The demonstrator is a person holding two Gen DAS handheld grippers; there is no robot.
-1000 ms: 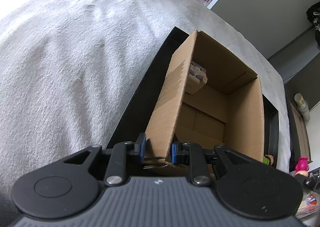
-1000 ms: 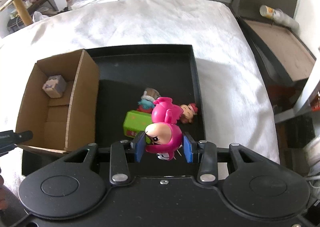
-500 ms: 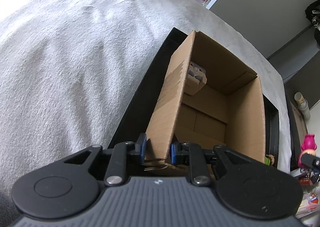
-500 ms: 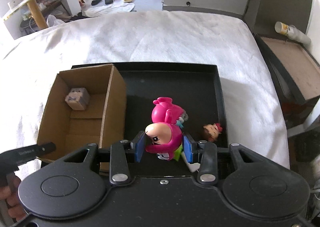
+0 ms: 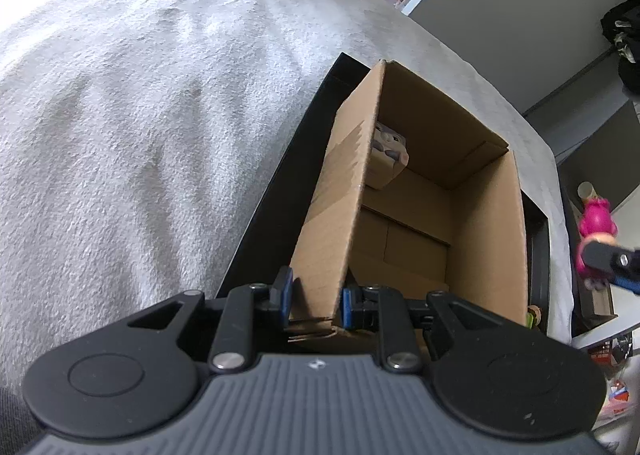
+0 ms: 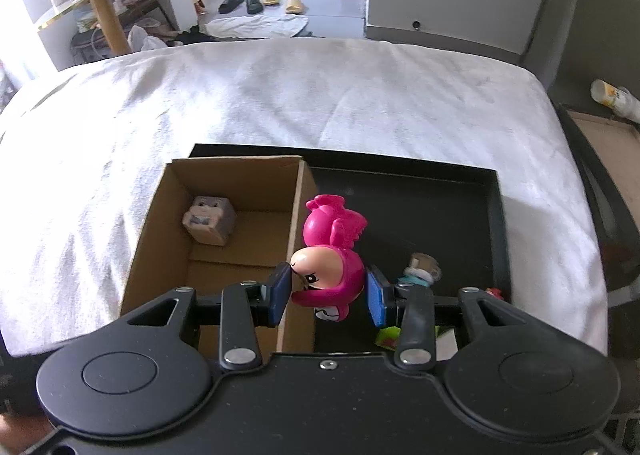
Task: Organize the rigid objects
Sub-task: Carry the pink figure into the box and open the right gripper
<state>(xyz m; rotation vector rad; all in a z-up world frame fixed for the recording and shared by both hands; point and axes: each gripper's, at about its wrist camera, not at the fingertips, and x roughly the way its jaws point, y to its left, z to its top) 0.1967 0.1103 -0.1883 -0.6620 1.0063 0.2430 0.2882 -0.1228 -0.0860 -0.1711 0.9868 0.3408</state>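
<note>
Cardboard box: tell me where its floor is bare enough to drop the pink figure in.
Inside the cardboard box, only the grey cube toy sits, in the far left corner. The near floor is bare. The black tray is bare at its far half and crowded near the right claw gripping the pink figure.

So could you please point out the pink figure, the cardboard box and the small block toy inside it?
pink figure (image 6: 332, 251), right wrist view, on its head.
cardboard box (image 6: 298, 215), right wrist view, on its right wall.
small block toy (image 6: 210, 219), right wrist view, on its front face.
</note>
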